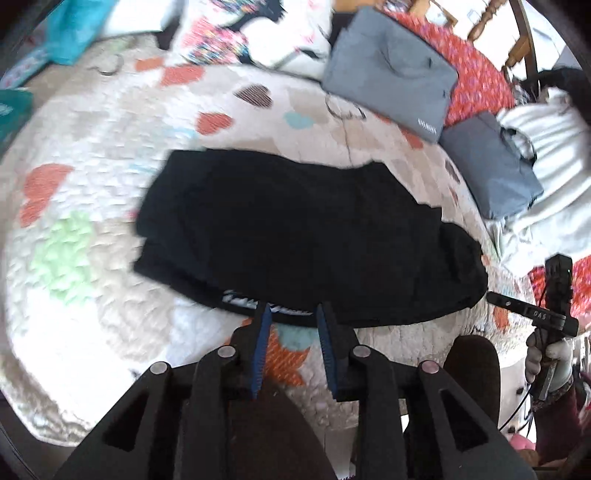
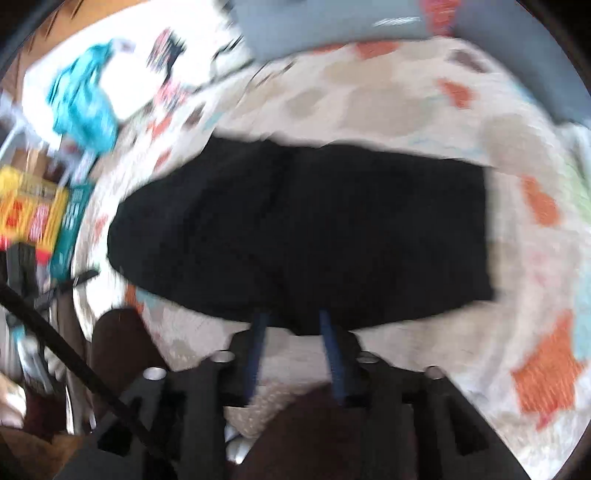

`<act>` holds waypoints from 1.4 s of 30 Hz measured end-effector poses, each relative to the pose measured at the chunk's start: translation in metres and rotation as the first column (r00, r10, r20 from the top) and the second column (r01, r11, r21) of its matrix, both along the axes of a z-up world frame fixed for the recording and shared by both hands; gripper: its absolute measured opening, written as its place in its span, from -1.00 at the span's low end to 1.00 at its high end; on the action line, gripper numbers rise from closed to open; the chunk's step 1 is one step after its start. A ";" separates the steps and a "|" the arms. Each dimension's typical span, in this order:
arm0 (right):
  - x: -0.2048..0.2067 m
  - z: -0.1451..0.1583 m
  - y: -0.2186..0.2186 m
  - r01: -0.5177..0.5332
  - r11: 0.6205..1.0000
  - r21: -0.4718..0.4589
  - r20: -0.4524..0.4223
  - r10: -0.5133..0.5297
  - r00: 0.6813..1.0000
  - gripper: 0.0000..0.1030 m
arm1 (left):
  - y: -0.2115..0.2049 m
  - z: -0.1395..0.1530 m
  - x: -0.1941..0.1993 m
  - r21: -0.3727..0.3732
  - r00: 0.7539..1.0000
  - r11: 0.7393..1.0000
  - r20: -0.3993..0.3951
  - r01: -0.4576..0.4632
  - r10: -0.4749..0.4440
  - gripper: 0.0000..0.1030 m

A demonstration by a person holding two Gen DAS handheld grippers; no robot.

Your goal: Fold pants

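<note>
Pants: black pants [image 1: 295, 236] lie folded flat at the centre of a heart-print quilt [image 1: 92, 177]
Left gripper [image 1: 291, 314]: fingers apart, tips at the pants' 6 o'clock hem
Right gripper [image 2: 293, 317]: fingers apart at the near edge, view blurred
Background: folded grey garments [image 1: 391, 70] at 1 o'clock

We see a bed covered by a cream quilt [image 1: 110, 177] patched with orange, green and teal hearts. Beyond it lies a red floral spread [image 1: 476, 70], with wooden chair legs [image 1: 484, 22] behind. Bright daylight washes out the white bedding [image 1: 554, 158] at the right.
</note>
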State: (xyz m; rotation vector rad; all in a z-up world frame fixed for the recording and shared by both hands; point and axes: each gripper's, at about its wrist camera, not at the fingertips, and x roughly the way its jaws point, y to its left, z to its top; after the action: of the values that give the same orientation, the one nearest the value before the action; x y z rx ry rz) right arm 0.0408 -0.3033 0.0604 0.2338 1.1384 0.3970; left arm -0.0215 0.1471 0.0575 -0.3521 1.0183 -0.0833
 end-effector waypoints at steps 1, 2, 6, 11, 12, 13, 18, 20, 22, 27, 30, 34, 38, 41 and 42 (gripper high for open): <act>-0.001 0.002 -0.013 0.043 0.999 -0.003 0.013 -0.043 0.999 -0.09 | 0.007 0.003 -0.006 0.005 1.000 1.000 0.009 -0.022 0.022 -0.40; -0.001 0.004 -0.025 0.086 0.996 -0.012 0.023 -0.086 0.996 -0.09 | 0.012 0.006 -0.012 0.006 0.999 0.999 0.016 -0.042 0.042 -0.37; 0.011 0.008 -0.047 0.185 0.982 -0.024 0.082 -0.183 0.980 -0.09 | 0.028 0.013 -0.026 -0.038 0.992 0.992 0.037 -0.117 0.119 -0.36; 0.048 -0.004 -0.031 0.207 0.974 -0.086 0.145 -0.194 0.970 -0.09 | 0.031 0.018 -0.028 -0.052 0.986 0.986 0.043 -0.159 0.161 -0.35; 0.057 -0.008 -0.024 0.204 0.973 -0.107 0.155 -0.186 0.970 -0.09 | 0.029 0.019 -0.029 -0.053 0.985 0.985 0.042 -0.164 0.166 -0.35; 0.062 -0.013 -0.019 0.198 0.972 -0.126 0.163 -0.177 0.971 -0.09 | 0.029 0.020 -0.029 -0.053 0.984 0.984 0.041 -0.169 0.171 -0.35; 0.074 -0.027 0.009 0.109 0.962 -0.250 0.139 -0.076 0.987 -0.82 | 0.026 0.027 -0.031 -0.044 0.979 0.979 0.049 -0.197 0.199 -0.30; 0.070 -0.012 0.006 0.117 0.964 -0.237 0.176 -0.076 0.981 -0.84 | 0.029 0.030 -0.031 -0.039 0.975 0.977 0.059 -0.211 0.213 -0.21; 0.067 0.003 -0.004 0.154 0.963 -0.221 0.206 -0.108 0.973 -0.89 | 0.033 0.030 -0.029 -0.039 0.972 0.973 0.062 -0.226 0.228 -0.20; 0.070 0.003 -0.038 0.268 0.928 -0.258 0.204 -0.219 0.954 -0.92 | 0.039 0.024 -0.021 -0.056 0.966 0.967 0.047 -0.250 0.253 -0.20; 0.074 -0.010 -0.046 0.284 0.912 -0.295 0.169 -0.243 0.955 -0.93 | 0.037 0.020 -0.017 -0.051 0.966 0.966 0.037 -0.255 0.257 -0.20; 0.079 -0.018 -0.043 0.288 0.890 -0.354 0.149 -0.251 0.957 -0.93 | 0.039 0.016 -0.018 -0.061 0.965 0.964 0.026 -0.258 0.260 -0.20; 0.078 -0.015 -0.046 0.302 0.867 -0.396 0.154 -0.262 0.953 -0.94 | 0.053 0.012 -0.019 -0.101 0.957 0.953 0.022 -0.286 0.290 -0.15; 0.079 -0.010 -0.050 0.319 0.846 -0.428 0.167 -0.273 0.947 -0.94 | 0.072 0.008 -0.011 -0.154 0.946 0.936 0.021 -0.316 0.323 -0.12; 0.080 -0.009 -0.050 0.316 0.845 -0.433 0.163 -0.271 0.949 -0.93 | 0.077 0.007 -0.006 -0.163 0.941 0.930 0.025 -0.329 0.338 -0.07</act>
State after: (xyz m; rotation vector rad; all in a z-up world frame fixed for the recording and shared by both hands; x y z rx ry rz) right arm 0.1208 -0.3537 0.0509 -0.0265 1.0474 -0.1375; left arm -0.0280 0.2244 0.0640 -0.6600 0.8887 0.1354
